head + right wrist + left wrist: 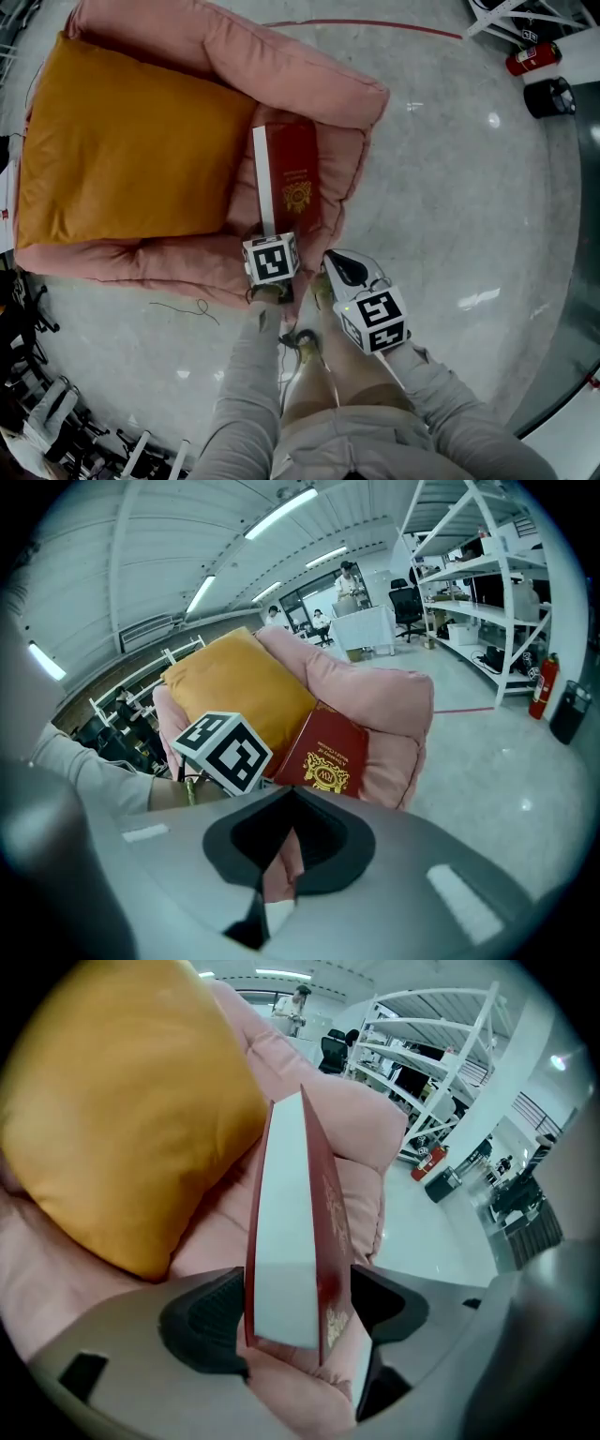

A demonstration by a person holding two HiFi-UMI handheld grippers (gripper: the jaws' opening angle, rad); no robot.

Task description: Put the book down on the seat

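Note:
A dark red book (298, 178) with a gold crest stands on its edge on the pink seat (309, 66), white page block to the left, leaning by the right armrest. In the left gripper view the book (281, 1241) sits between the pads of my left gripper (295, 1312); the jaws stand wide and a small gap shows at the right pad. From the head view, the left gripper (275, 234) is at the book's near end. My right gripper (342, 265) hangs beside it, off the seat, jaws together and empty (281, 855). The book (323, 752) also shows in the right gripper view.
A large orange cushion (122, 150) fills the left of the seat. A red fire extinguisher (532, 58) and a black object (548, 97) stand on the grey floor at far right. A thin cable (187, 307) lies near the seat's front. White shelving (487, 574) stands behind.

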